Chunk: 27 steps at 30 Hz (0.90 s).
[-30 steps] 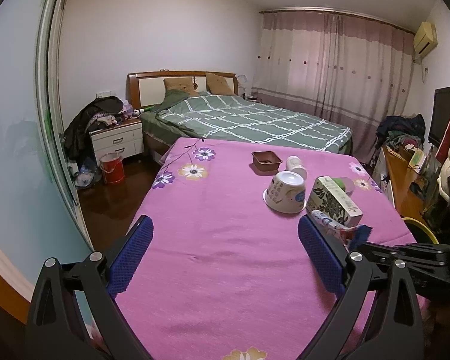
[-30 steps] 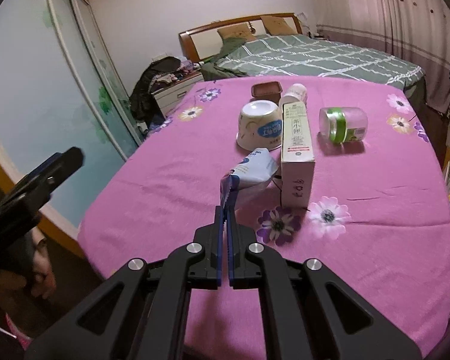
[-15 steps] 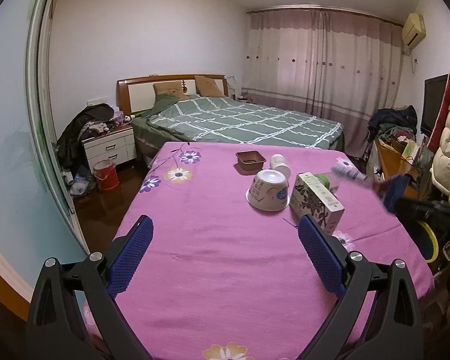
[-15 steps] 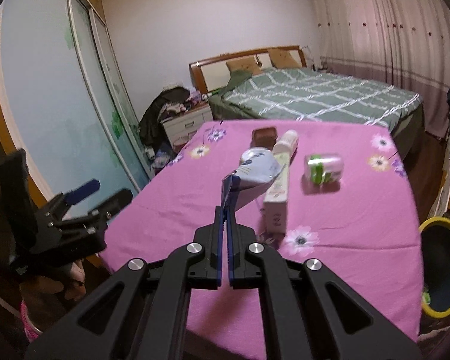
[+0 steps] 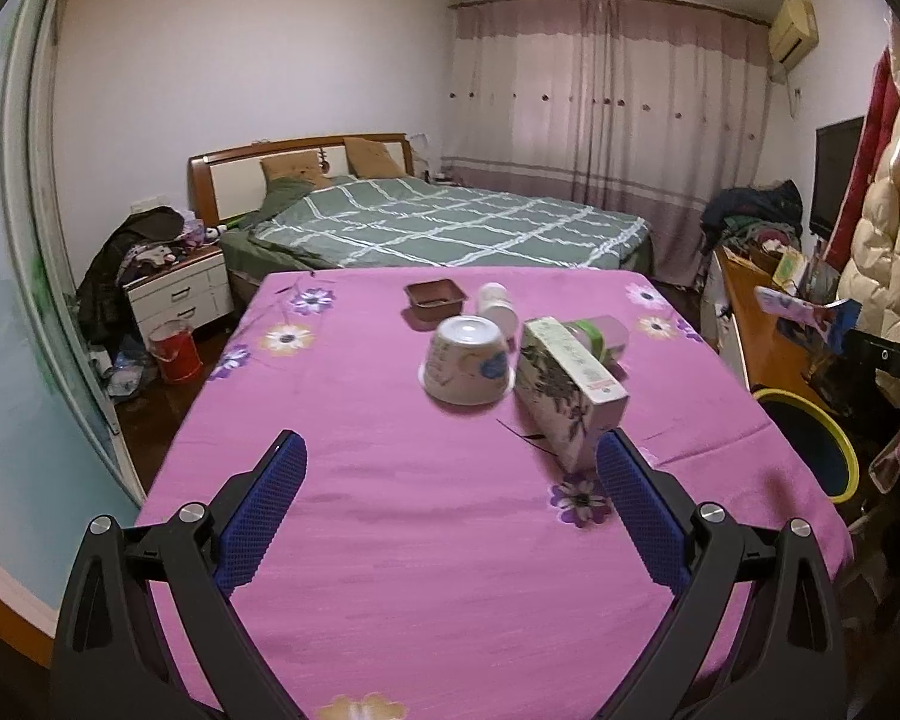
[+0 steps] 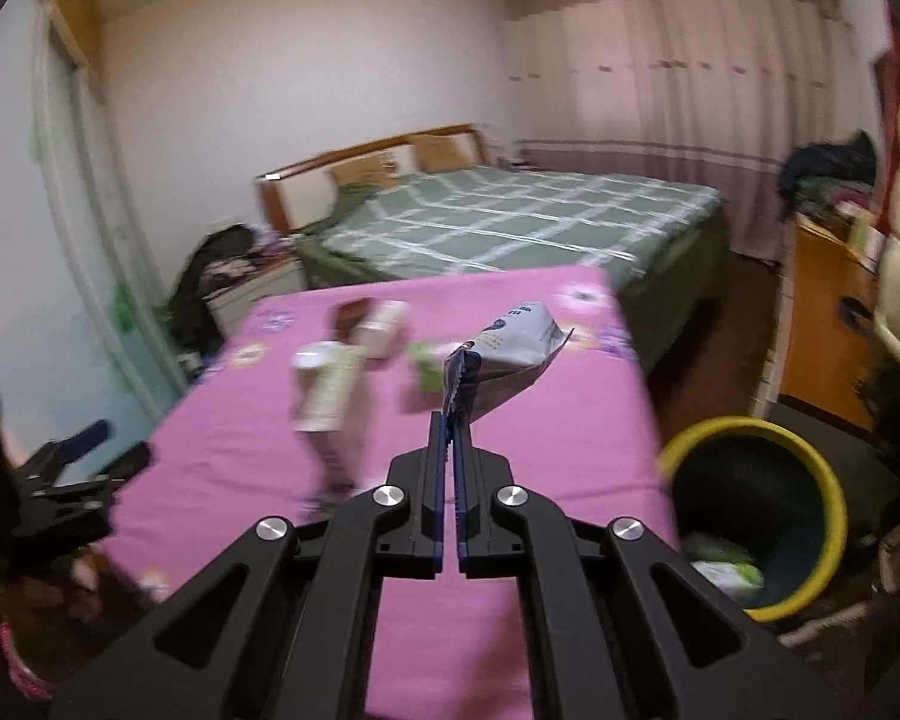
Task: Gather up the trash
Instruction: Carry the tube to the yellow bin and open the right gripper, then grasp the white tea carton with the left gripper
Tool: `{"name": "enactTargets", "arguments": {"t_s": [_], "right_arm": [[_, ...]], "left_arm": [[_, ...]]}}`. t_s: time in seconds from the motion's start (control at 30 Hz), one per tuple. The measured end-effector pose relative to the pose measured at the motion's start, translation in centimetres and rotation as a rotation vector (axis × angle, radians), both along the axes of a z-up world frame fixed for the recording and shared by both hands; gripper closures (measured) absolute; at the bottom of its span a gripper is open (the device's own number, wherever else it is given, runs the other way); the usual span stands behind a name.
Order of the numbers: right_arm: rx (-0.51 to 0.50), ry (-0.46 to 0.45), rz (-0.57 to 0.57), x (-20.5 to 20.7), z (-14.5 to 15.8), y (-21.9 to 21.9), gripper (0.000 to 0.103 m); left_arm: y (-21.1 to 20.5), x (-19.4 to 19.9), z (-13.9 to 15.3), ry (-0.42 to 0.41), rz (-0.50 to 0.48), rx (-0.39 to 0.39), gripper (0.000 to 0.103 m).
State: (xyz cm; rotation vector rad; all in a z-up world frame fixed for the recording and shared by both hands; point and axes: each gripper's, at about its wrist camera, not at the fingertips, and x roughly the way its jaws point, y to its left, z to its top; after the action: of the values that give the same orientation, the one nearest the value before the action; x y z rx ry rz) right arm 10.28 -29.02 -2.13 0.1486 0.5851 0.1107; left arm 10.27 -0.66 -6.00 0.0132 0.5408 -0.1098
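My right gripper (image 6: 455, 381) is shut on a crumpled white and blue snack bag (image 6: 510, 345), held in the air above the right part of the pink table (image 6: 528, 468). The same bag (image 5: 801, 312) shows at the far right of the left wrist view, off the table's right side. A dark bin with a yellow rim (image 6: 762, 510) stands on the floor to the right of the table, with some trash inside. My left gripper (image 5: 450, 486) is open over the near part of the table (image 5: 390, 540), with nothing between its fingers. An upturned paper bowl (image 5: 465, 360), a carton (image 5: 570, 384), a green-banded jar (image 5: 600, 333), a white cup (image 5: 497, 306) and a brown tray (image 5: 435, 294) lie on the table.
A bed with a green checked cover (image 5: 450, 228) stands behind the table. At the left are a nightstand (image 5: 177, 291) piled with clothes and a red bucket (image 5: 174, 348). A wooden desk (image 5: 762, 324) and hanging coats (image 5: 882, 252) stand at the right.
My right gripper has lifted the snack bag off the table and swung it to the right, toward the bin's side. My left gripper has drifted sideways, staying open.
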Motion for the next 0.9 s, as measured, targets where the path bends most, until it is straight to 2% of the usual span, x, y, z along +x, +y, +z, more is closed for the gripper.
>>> {"name": "enactTargets", "arguments": {"t_s": [0.23, 0.4, 0.5, 0.57, 0.63, 0.9], "right_arm": [[-0.013, 0.105, -0.198, 1.8, -4.7, -8.3, 0.1], [-0.024, 0.195, -0.273, 3.9, -8.5, -12.3, 0.1], [-0.028, 0.231, -0.301, 4.7, -10.1, -13.5, 0.096], [-0.016, 0.236, -0.31, 4.9, -10.6, -14.2, 0.084], [-0.02, 0.233, -0.313, 4.8, -10.8, -14.4, 0.079], [-0.009, 0.243, -0.307, 5.2, -11.1, -14.6, 0.076]], "left_arm": [[-3.4, 2.2, -0.7, 0.032, -0.036, 0.015, 0.007], [-6.6, 3.7, -1.3, 0.051, -0.085, 0.043, 0.007], [-8.7, 4.6, -1.6, 0.058, -0.109, 0.07, 0.007], [-9.7, 5.3, -1.8, 0.06, -0.115, 0.083, 0.007], [-10.6, 6.3, -2.2, 0.069, -0.115, 0.087, 0.007], [-11.9, 11.1, -3.6, 0.087, -0.073, 0.109, 0.007]]}}
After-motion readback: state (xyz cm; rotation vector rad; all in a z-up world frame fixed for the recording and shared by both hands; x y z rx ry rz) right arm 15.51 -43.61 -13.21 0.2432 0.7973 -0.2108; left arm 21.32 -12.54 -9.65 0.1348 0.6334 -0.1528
